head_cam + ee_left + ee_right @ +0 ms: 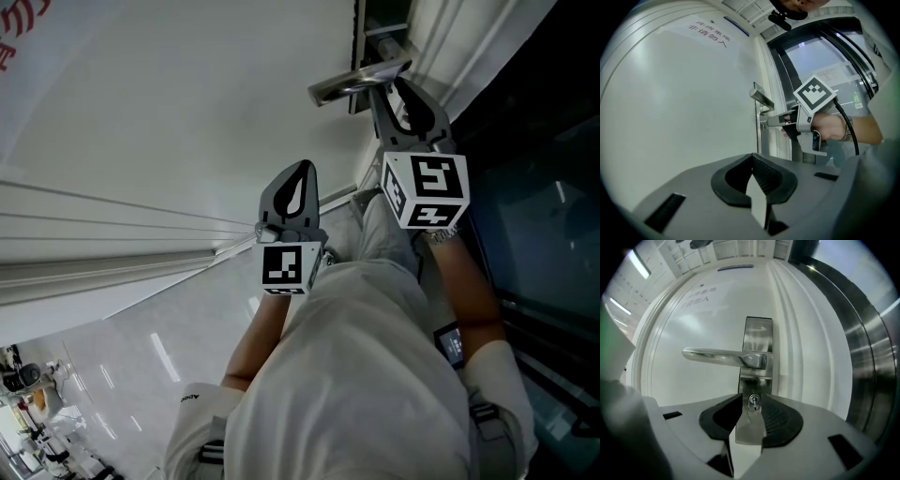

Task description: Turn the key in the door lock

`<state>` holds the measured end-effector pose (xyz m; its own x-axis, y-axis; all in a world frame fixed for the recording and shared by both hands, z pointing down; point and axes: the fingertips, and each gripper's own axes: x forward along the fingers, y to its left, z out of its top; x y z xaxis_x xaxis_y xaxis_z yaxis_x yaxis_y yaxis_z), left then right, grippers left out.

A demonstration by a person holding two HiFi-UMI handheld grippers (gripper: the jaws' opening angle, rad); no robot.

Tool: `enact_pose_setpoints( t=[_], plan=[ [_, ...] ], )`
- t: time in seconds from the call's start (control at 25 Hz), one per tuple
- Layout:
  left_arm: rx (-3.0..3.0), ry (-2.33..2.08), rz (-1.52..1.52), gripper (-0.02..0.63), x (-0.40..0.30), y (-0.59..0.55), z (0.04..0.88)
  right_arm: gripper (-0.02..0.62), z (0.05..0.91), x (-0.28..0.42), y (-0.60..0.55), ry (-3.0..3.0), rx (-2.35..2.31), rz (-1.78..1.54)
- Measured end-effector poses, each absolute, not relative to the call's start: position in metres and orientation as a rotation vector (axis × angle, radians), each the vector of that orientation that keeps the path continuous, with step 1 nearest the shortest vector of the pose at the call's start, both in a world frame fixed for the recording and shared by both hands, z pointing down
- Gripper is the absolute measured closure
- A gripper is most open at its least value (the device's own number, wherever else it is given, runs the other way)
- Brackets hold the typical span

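Observation:
A steel lever handle [717, 355] sits on a steel lock plate [758, 333] on the white door. Below it is the lock cylinder [753, 402], with a small bright upright piece in it; key or bare slot, I cannot tell. My right gripper [753, 404] points level at the plate, its jaws apart on either side of the cylinder and not pressing on anything. The head view shows the right gripper [382, 86] just under the handle [352, 82]. My left gripper [302, 171] hangs back from the door, its tips together and empty, as the left gripper view [751, 158] confirms.
The white door [187, 94] fills the left. Red print [710, 33] is high on it. A white frame and a dark glass panel [544, 187] stand to the right of the lock. The person's trouser leg [356, 375] is below both grippers.

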<state>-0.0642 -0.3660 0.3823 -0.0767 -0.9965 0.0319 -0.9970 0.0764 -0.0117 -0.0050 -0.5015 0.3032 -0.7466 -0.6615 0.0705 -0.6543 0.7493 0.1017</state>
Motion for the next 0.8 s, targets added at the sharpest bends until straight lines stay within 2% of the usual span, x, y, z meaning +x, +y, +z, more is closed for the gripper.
enact_pose_setpoints(
  t=[0.36,0.64,0.8],
  plan=[
    [2.119,-2.297,0.029,0.598,-0.065,-0.364,0.381,0.488,0.307,-0.009,-0.511,-2.828,1.031,-0.037],
    [2.109,-2.307,0.028,0.598,-0.068,-0.360,0.381,0.580,0.310,-0.009,-0.515,-2.814,1.054,0.017],
    [2.098,-2.313,0.034,0.598,-0.071,-0.358,0.383,0.583,0.311,-0.009,-0.516,-2.830,1.062,0.080]
  ],
)
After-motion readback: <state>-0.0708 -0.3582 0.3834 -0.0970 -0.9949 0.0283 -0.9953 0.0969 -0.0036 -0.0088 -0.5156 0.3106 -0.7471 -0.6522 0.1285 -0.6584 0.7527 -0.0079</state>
